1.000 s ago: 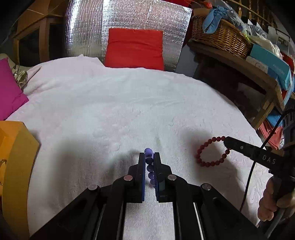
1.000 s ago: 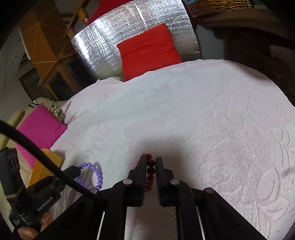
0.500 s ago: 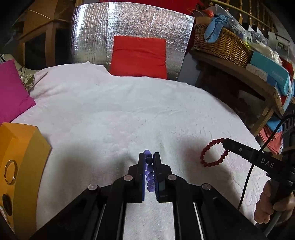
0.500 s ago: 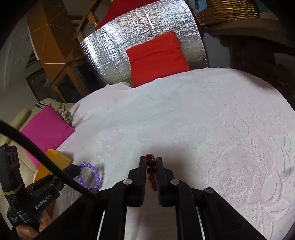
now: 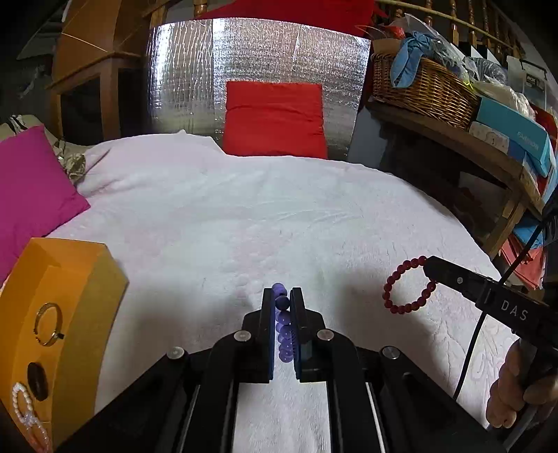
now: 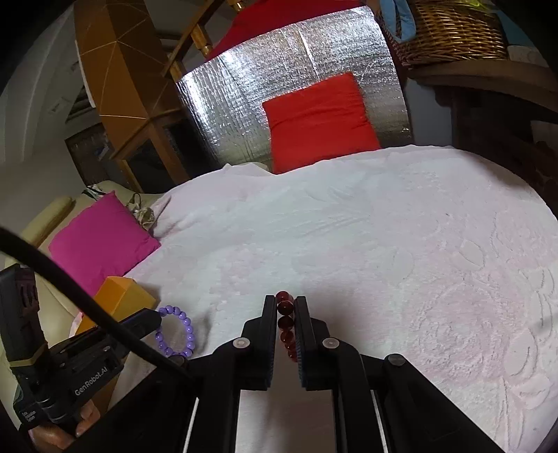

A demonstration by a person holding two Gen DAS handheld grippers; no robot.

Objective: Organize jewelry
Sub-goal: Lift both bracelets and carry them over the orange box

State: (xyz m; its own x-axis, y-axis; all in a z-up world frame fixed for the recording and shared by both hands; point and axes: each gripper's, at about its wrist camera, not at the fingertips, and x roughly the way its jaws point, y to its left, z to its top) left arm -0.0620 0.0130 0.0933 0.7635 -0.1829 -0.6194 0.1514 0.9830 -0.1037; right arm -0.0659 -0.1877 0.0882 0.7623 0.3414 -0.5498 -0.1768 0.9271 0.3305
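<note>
Right black two-finger gripper (image 6: 284, 306), bottom centre, jaws closed on a dark red round-bead bracelet (image 6: 285, 322), beads stacked in a line between the pads. White embossed floral bedspread (image 6: 366, 244) fills the middle and the 3 o'clock side. At 9 o'clock, left black gripper (image 6: 153, 315) gripping a purple round-bead bracelet (image 6: 176, 331) that hangs in a loop; a hand (image 6: 52, 434) under it at 8 o'clock. Orange angular box (image 6: 120, 296) just behind that gripper. Magenta square cushion (image 6: 101, 240) at 10 o'clock. Red square cushion (image 6: 321, 118) against a silver quilted foil panel (image 6: 279, 62) at 12 o'clock. Woven wicker basket (image 6: 453, 31) at 1 o'clock.
</note>
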